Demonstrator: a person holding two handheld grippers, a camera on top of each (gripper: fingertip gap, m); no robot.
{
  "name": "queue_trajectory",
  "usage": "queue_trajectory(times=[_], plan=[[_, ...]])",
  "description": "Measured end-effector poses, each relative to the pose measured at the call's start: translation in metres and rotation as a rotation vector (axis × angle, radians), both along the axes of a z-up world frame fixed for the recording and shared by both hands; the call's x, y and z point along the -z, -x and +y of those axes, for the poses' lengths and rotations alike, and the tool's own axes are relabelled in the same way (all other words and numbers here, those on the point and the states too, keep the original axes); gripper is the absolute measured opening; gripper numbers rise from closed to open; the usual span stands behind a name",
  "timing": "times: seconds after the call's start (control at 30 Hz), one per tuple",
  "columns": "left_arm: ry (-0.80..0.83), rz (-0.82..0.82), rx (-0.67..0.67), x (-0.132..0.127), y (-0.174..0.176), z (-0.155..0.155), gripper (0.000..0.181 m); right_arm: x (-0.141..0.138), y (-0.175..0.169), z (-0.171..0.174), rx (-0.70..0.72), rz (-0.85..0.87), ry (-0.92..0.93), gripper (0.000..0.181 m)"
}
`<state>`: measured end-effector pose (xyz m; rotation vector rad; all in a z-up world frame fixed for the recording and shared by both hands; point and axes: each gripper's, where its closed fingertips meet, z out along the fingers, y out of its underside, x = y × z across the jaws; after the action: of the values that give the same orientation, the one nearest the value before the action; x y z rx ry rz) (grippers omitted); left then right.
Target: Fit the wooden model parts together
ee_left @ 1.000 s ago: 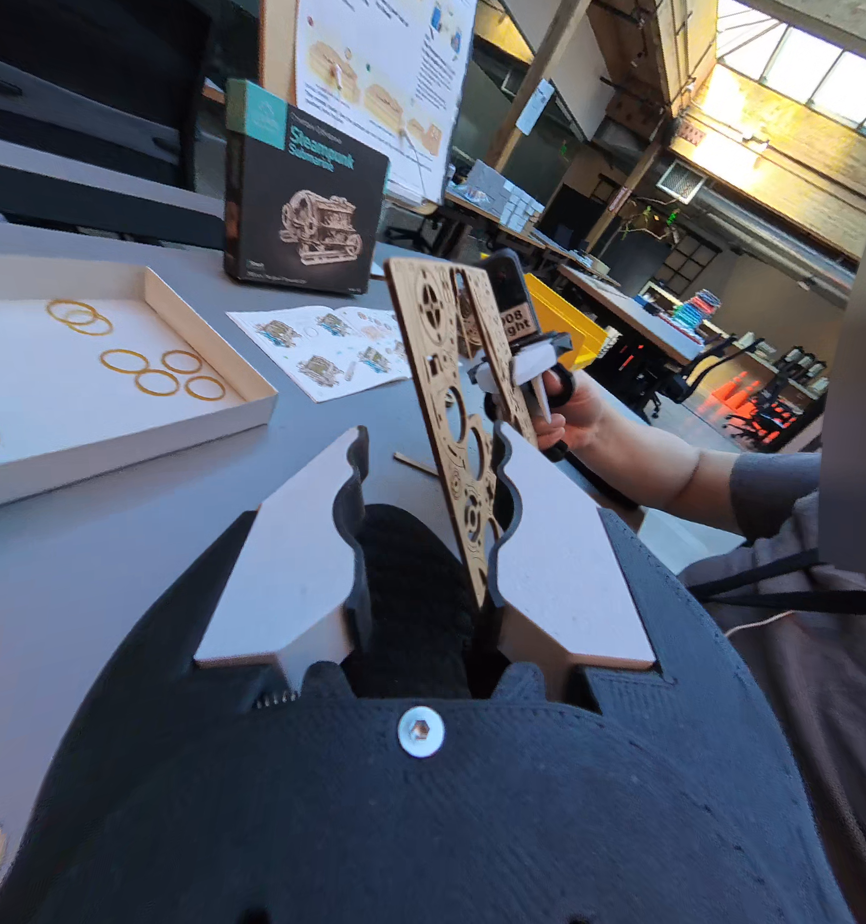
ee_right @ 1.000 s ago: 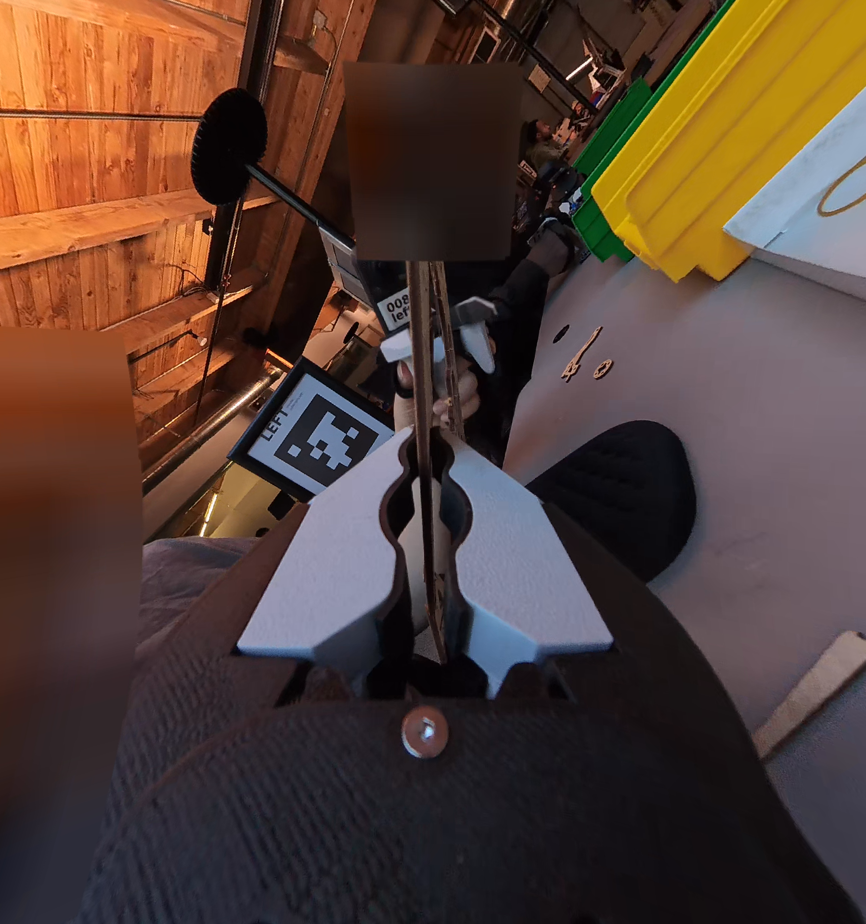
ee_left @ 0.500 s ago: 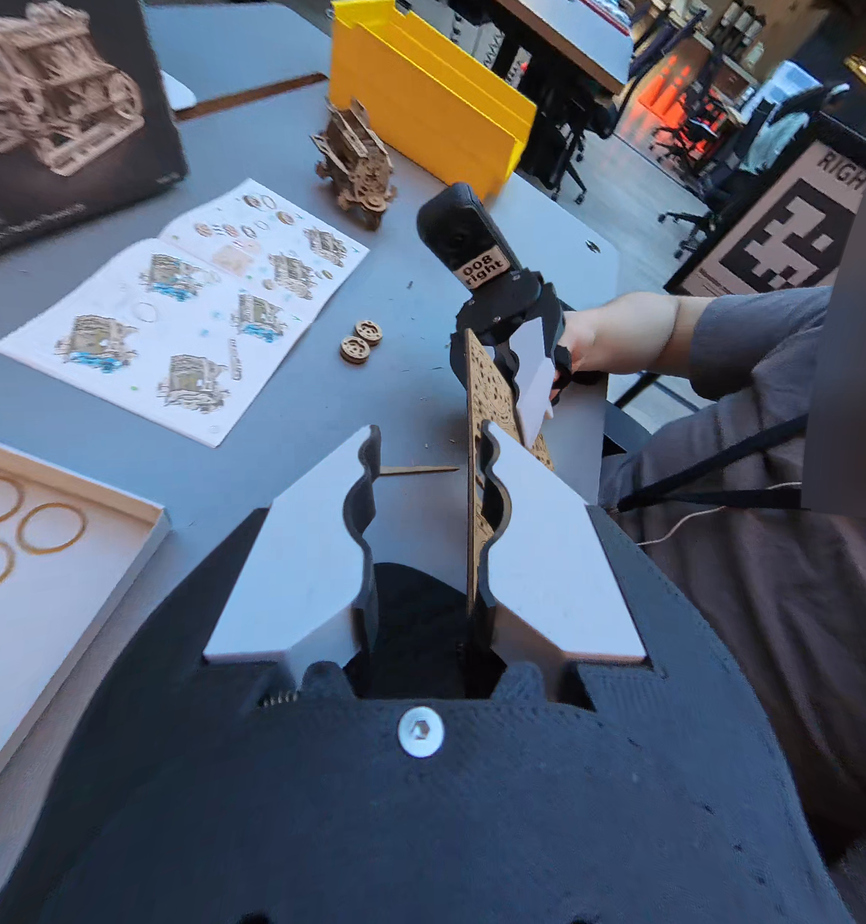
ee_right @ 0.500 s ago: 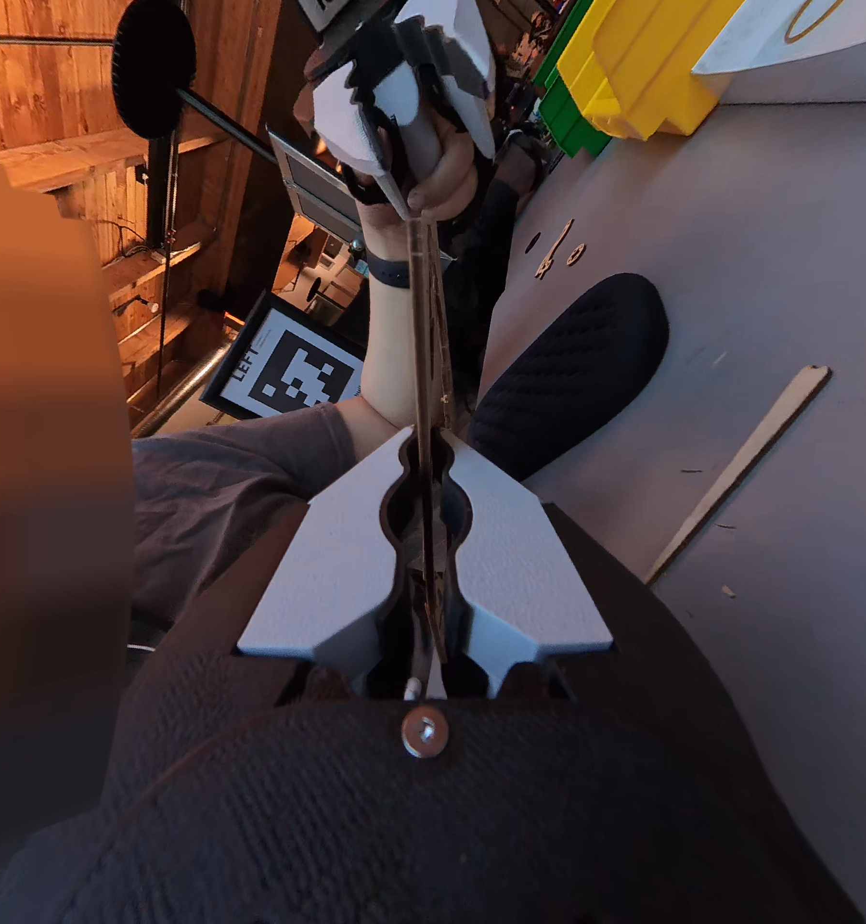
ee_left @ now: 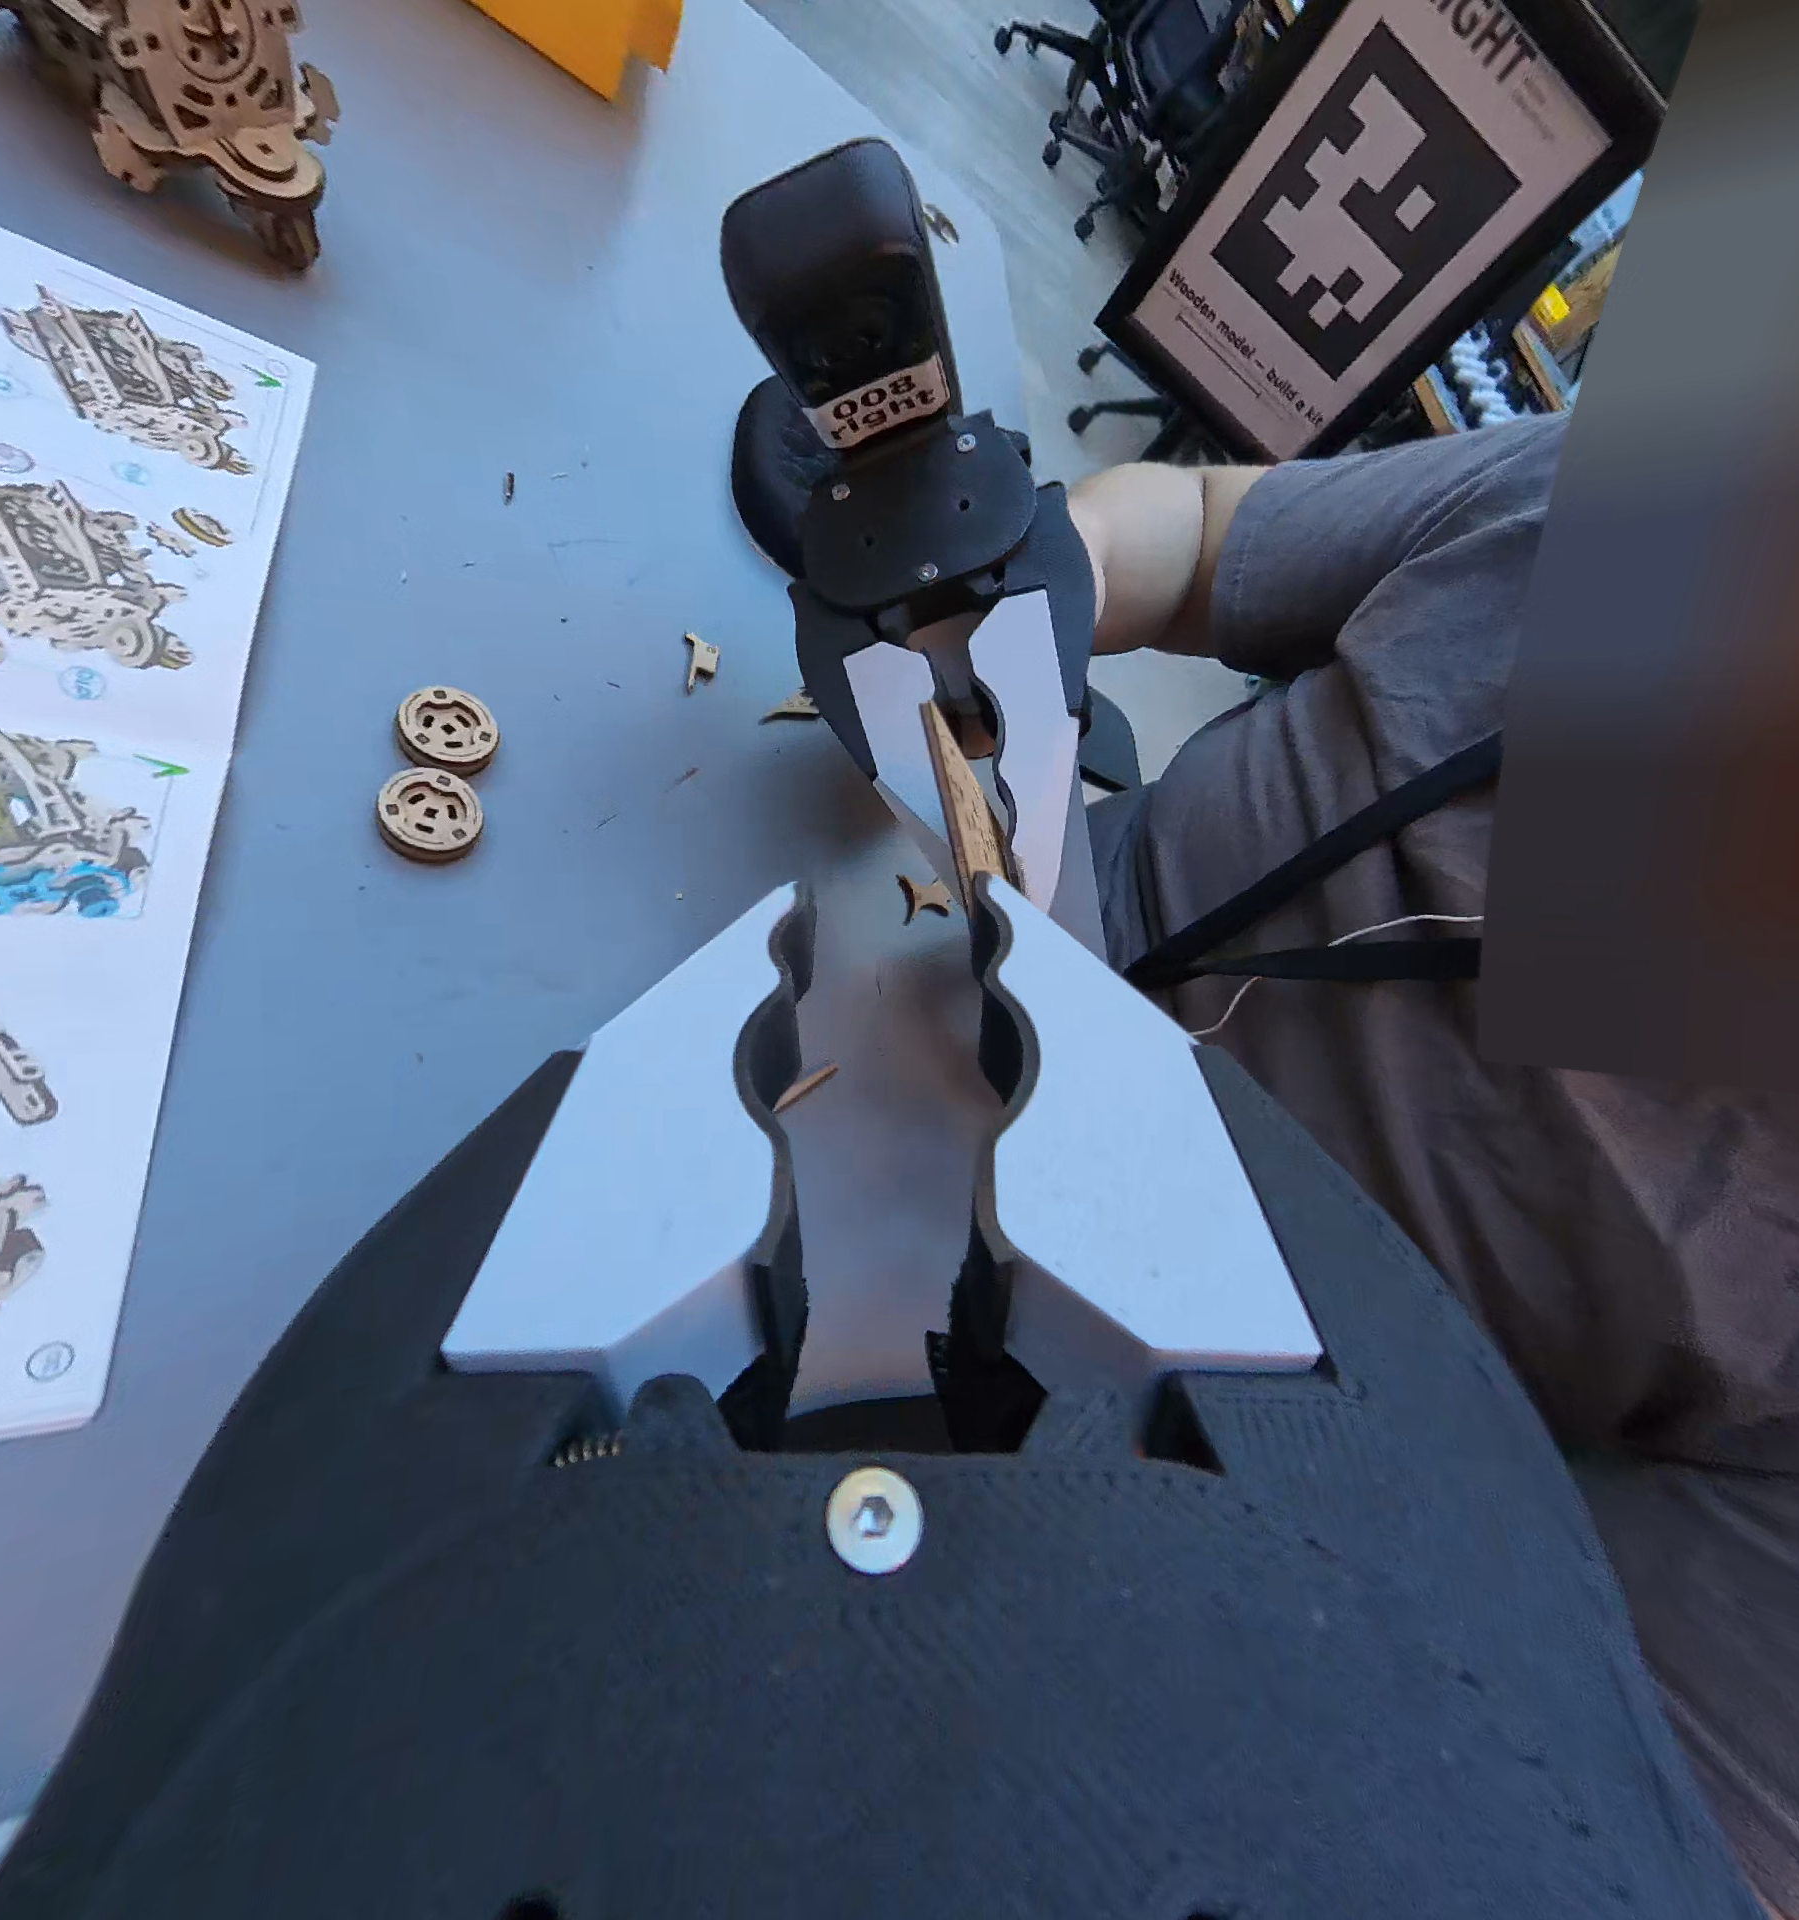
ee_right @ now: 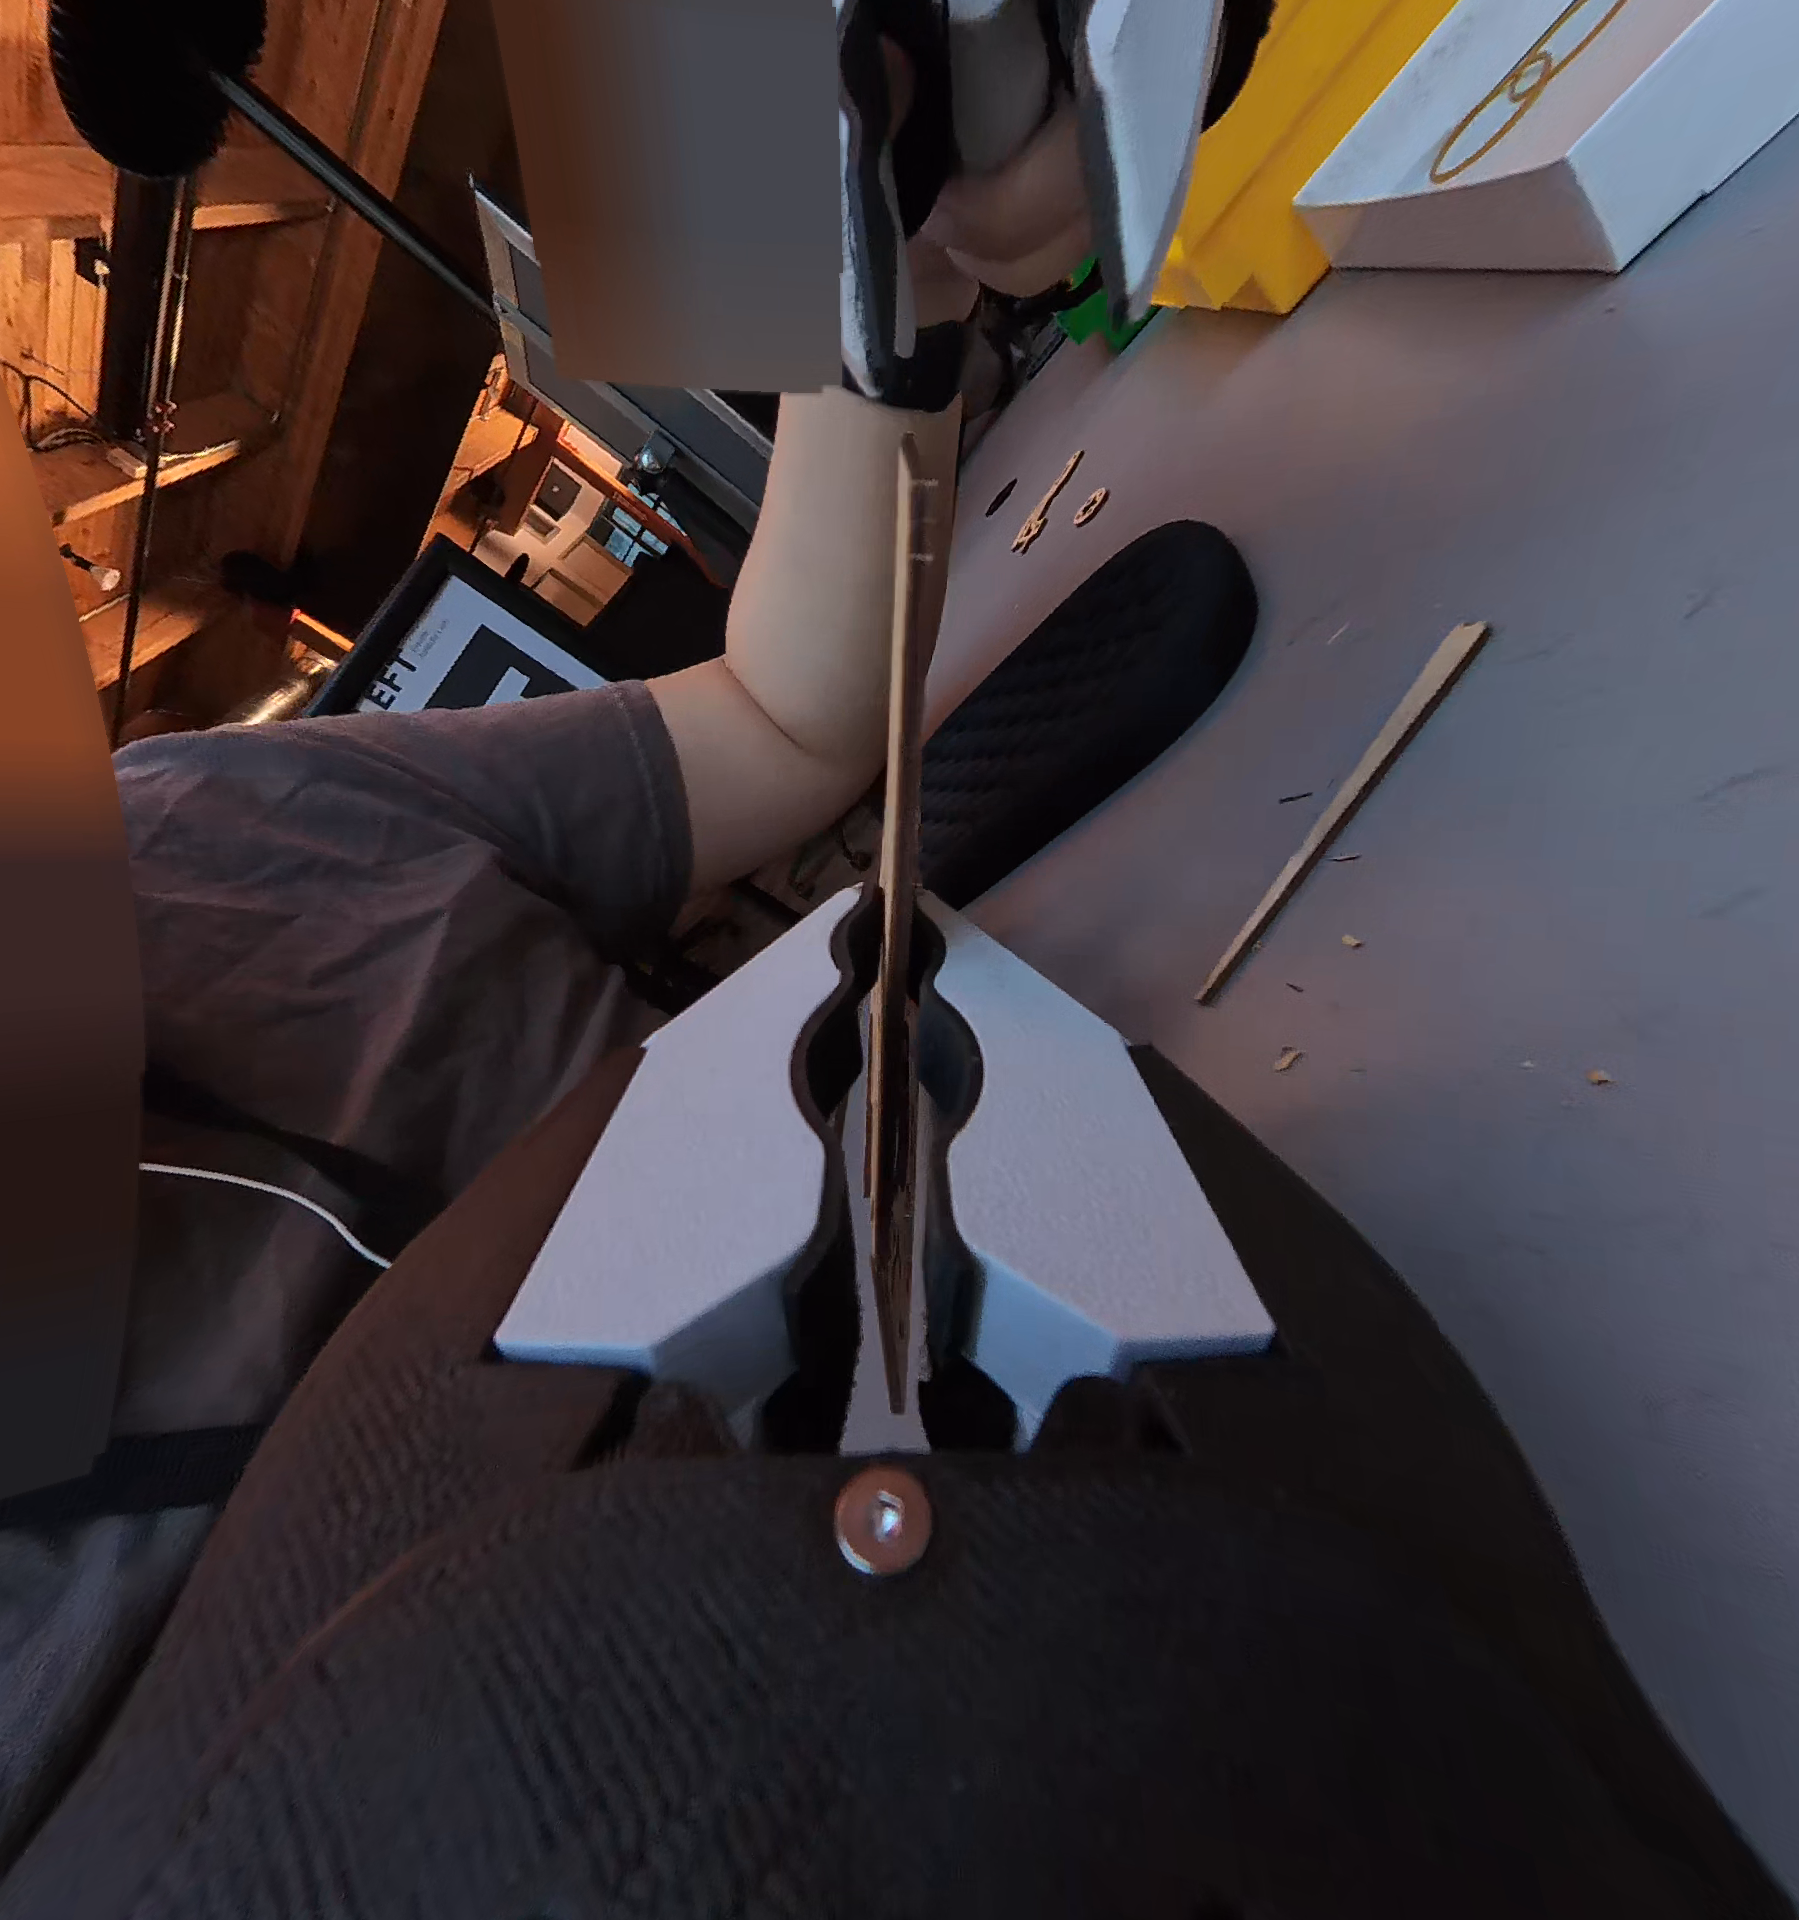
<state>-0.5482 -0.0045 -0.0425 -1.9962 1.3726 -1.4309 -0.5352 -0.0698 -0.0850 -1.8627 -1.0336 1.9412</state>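
A thin laser-cut wooden sheet [ee_right: 905, 831] is seen edge-on, clamped between the fingers of my right gripper [ee_right: 890, 909], which is shut on it. In the left wrist view the right gripper [ee_left: 962, 769] holds the sheet [ee_left: 970, 821] over the grey table [ee_left: 521, 468]. My left gripper [ee_left: 890, 899] is open and empty. Its right fingertip [ee_left: 988, 904] is just at the sheet's near end. In the right wrist view the left gripper [ee_right: 999, 156] shows open above the sheet's far end.
An instruction booklet [ee_left: 95, 727], two small wooden wheels [ee_left: 438, 769] and a built wooden model [ee_left: 199, 114] lie to the left. A wooden stick [ee_right: 1342, 810], a black pad [ee_right: 1082, 707], a white tray with gold rings [ee_right: 1601, 156] and yellow bins [ee_right: 1248, 229] are also on the table. The tips of one gripper are about 8 cm away from the tips of the other.
The sheet no longer sits between my left fingers; the left gripper has drawn back off it and tilted down toward the table. The right gripper keeps holding the sheet.
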Motion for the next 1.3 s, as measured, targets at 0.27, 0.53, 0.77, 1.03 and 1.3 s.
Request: queue_trajectory(times=[0.27,0.53,0.77,1.03,1.3], plan=[[-0.027,0.027,0.085,0.020,-0.013,0.001,0.020,0.006,-0.005,0.018,0.057,-0.027,0.001,0.001],[0.018,0.051,0.155,0.034,-0.021,-0.011,0.015,0.011,-0.002,0.022,0.054,-0.048,-0.006,0.002],[0.138,0.069,0.158,0.044,-0.024,-0.015,0.006,0.014,-0.011,0.043,0.153,-0.117,-0.141,0.020],[0.116,0.090,0.178,0.045,-0.027,-0.021,0.006,-0.004,-0.014,0.066,0.167,-0.109,-0.193,0.013],[0.125,0.072,0.162,0.043,-0.032,-0.020,0.006,-0.006,-0.015,0.062,0.145,-0.083,-0.144,0.006]])
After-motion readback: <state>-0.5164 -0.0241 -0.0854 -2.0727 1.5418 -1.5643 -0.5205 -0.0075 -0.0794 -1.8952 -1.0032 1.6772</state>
